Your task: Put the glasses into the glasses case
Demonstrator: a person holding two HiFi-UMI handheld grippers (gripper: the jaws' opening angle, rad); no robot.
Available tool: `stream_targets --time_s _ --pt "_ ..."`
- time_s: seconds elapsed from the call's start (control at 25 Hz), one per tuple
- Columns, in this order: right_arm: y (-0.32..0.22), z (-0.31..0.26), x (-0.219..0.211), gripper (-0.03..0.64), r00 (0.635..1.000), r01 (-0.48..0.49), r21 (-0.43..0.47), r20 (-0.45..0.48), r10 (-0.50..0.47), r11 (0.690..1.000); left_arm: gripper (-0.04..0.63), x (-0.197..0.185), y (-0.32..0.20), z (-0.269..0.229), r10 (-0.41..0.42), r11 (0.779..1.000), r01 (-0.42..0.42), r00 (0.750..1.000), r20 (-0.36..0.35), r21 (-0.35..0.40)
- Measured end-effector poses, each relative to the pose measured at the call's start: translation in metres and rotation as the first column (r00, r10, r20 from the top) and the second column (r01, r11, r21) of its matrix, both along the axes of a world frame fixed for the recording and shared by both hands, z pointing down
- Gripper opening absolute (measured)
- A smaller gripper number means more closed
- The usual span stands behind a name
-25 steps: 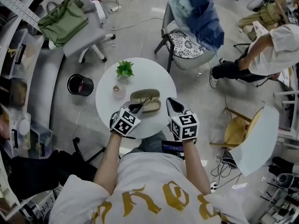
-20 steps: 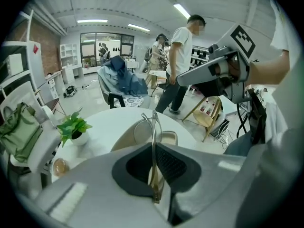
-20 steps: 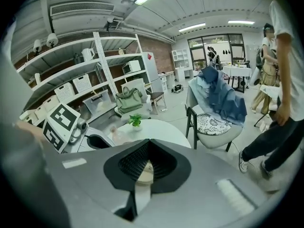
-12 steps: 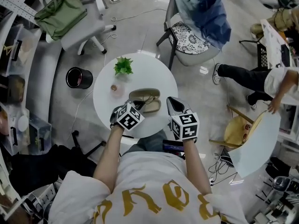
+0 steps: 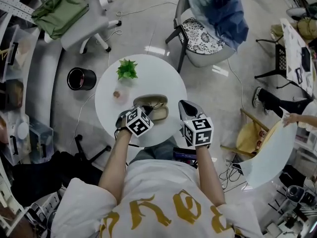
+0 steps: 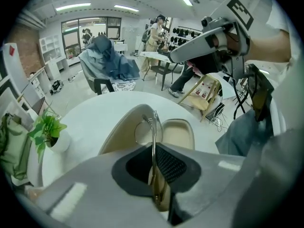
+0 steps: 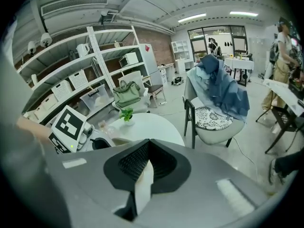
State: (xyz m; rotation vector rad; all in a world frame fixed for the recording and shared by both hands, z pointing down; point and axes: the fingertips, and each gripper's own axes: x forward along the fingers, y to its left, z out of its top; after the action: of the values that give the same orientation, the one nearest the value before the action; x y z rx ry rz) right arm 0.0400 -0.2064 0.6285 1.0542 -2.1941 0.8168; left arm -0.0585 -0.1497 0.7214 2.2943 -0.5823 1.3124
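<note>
An open beige glasses case (image 5: 151,107) lies on the round white table (image 5: 163,78). Its two halves (image 6: 176,131) show right beyond my left jaws. My left gripper (image 5: 142,111) (image 6: 154,148) is shut on thin metal-framed glasses (image 6: 152,127), held upright just over the case's near edge. My right gripper (image 5: 185,107) (image 7: 147,161) hovers at the table's right front edge, to the right of the case. Its jaws are shut with nothing between them. The left gripper's marker cube (image 7: 68,127) shows at the lower left of the right gripper view.
A small potted plant (image 5: 127,69) and a little pink object (image 5: 117,94) stand on the table's left side. Around the table are a black bin (image 5: 81,78), a chair draped with blue clothing (image 5: 213,19) and a yellow chair (image 5: 251,139). A person's leg (image 5: 277,103) is at the right.
My left gripper has edged with the glasses toward the case. The person at the right has moved off to the frame edge. My right gripper has hardly moved.
</note>
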Motion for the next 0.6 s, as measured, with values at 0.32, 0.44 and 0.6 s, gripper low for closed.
stream_targets --time_s 0.32,0.44,0.6 --pt "0.001 0.004 0.01 0.023 1.0 -0.008 -0.012 -0.002 0.008 1.0 0.018 0.002 0.004 0.018 0.045 0.998 -0.042 0.997 0.07 -0.042" --pt "0.003 0.002 0.013 0.023 1.0 -0.012 -0.008 0.0 0.012 1.0 0.034 0.005 0.003 0.017 0.029 0.999 -0.027 0.997 0.066 -0.038" --pt "0.005 -0.003 0.02 0.024 1.0 -0.021 0.003 0.001 0.021 1.0 0.057 0.011 -0.001 0.011 0.023 1.0 -0.022 0.998 0.055 -0.011"
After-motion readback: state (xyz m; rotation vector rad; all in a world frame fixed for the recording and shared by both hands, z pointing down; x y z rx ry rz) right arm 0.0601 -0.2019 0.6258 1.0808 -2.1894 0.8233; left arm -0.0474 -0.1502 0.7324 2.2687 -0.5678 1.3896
